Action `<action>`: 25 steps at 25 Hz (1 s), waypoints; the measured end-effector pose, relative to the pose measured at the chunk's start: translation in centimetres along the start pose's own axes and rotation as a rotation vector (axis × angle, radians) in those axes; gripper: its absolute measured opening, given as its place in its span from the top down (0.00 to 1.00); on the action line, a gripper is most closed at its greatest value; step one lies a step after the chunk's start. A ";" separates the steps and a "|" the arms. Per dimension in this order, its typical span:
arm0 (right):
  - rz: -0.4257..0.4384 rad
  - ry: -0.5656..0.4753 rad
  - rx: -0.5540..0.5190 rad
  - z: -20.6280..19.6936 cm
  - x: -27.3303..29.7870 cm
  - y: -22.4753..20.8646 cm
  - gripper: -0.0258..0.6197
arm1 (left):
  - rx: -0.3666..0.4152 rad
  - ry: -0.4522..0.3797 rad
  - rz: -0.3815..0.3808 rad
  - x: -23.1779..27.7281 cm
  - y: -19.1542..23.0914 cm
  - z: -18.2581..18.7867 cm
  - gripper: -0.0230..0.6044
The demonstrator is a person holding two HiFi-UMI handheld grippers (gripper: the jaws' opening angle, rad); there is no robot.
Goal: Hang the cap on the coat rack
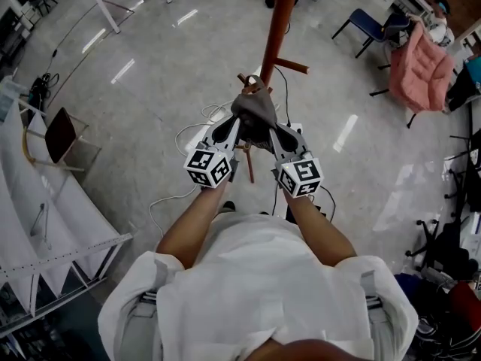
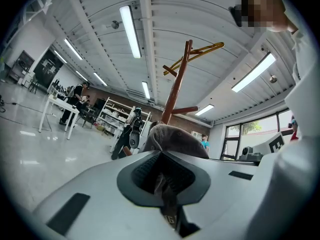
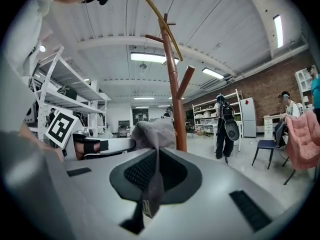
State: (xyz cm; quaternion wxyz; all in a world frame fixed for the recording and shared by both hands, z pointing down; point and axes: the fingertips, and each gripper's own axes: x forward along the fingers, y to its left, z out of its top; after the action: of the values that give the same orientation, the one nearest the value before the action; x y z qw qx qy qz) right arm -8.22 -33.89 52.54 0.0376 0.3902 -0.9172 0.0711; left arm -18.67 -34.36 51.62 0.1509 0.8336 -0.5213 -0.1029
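A grey-brown cap (image 1: 255, 110) hangs between my two grippers, just in front of the red-brown wooden coat rack (image 1: 282, 21). My left gripper (image 1: 229, 135) is shut on the cap's edge; the cloth (image 2: 175, 136) bulges past its jaws. My right gripper (image 1: 274, 138) is shut on the other edge, and a strip of the cap (image 3: 154, 184) with a small label runs down between the jaws. The rack's pole (image 3: 175, 94) rises right behind the cap (image 3: 155, 131), with short pegs (image 3: 186, 81) branching off. A yellow hanger (image 2: 197, 54) sits near the rack's top.
Cables (image 1: 203, 122) lie on the shiny floor round the rack's base. A white shelf unit (image 1: 45, 224) stands at the left, with a folding chair (image 1: 64, 138) next to it. A pink garment (image 1: 421, 70) hangs over a chair at the right. People stand further off (image 3: 227, 126).
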 end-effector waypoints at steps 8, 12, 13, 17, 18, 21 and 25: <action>-0.035 0.020 0.004 -1.0 0.4 -0.8 0.92 | -0.023 0.022 -0.027 0.9 0.4 -0.8 0.93; -0.061 0.037 0.005 -1.8 0.5 -1.2 0.92 | -0.030 0.044 -0.040 1.2 0.6 -1.4 0.93; -0.068 0.042 0.007 -2.0 0.5 -1.5 0.92 | -0.032 0.051 -0.044 1.4 0.5 -1.6 0.93; -0.088 0.059 0.012 -2.8 0.2 -2.2 0.92 | -0.036 0.074 -0.057 2.1 0.3 -2.3 0.93; -0.092 0.063 0.013 -2.9 0.2 -2.3 0.92 | -0.038 0.081 -0.059 2.2 0.4 -2.5 0.93; -0.101 0.075 0.013 -3.6 0.3 -2.7 0.92 | -0.038 0.096 -0.066 2.6 0.4 -3.1 0.93; -0.110 0.090 0.013 -4.1 0.6 -3.3 0.92 | -0.031 0.114 -0.067 3.2 0.6 -3.6 0.93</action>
State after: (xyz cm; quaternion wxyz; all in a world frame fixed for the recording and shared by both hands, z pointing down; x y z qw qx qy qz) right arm -6.19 -35.92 57.04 0.0803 0.4366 -0.8913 0.0924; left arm -16.65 -36.93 55.15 0.1896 0.8526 -0.4822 -0.0684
